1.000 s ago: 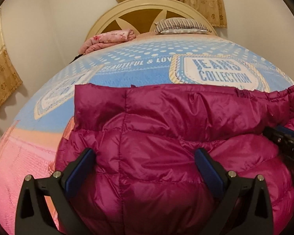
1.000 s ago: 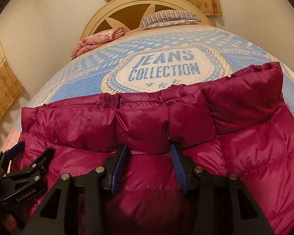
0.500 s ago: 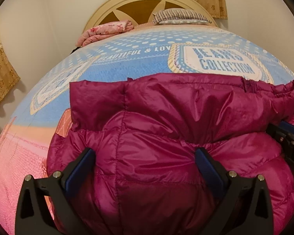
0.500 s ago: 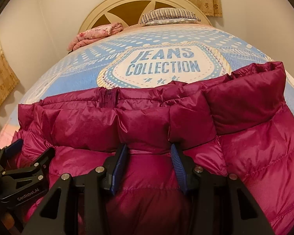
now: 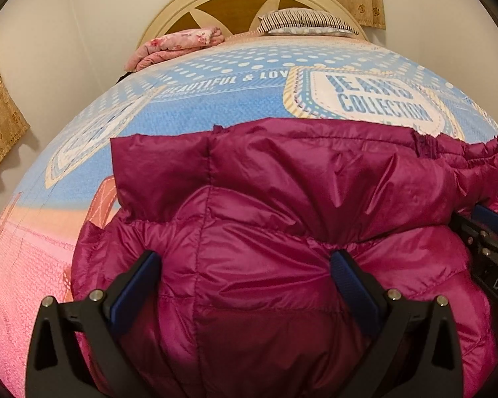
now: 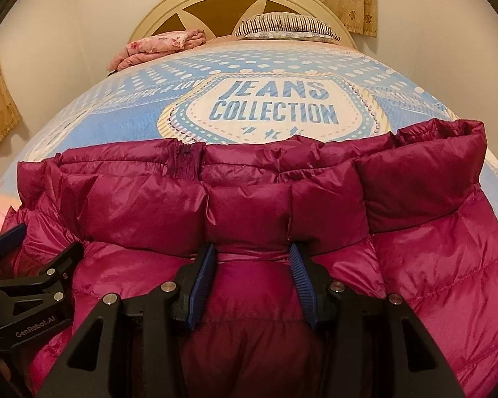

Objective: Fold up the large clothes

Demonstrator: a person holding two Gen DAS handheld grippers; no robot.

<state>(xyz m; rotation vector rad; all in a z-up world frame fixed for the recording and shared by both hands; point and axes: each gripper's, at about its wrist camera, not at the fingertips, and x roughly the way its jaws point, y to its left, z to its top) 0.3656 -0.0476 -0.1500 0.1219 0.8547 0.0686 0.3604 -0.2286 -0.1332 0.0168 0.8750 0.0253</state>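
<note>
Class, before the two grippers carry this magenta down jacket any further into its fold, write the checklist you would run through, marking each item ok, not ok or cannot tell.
1. Right gripper pinches a bunch of the down jacket: ok.
2. Left gripper clamps jacket fabric: cannot tell; jaws wide, padding bulges between them.
3. Bedspread ahead free for the fold: ok.
4. Folded pink blanket and striped pillow well clear: ok.
5. Jacket's far edge lies even: not ok; right corner stands higher.

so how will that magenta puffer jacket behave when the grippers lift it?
The puffer jacket will probably flop: it already sags and creases over itself. Its puffy quilted panels suggest it is light for its bulk. The shiny shell looks slick, so the fold pinched in the right gripper may slide unless squeezed firmly.
</note>
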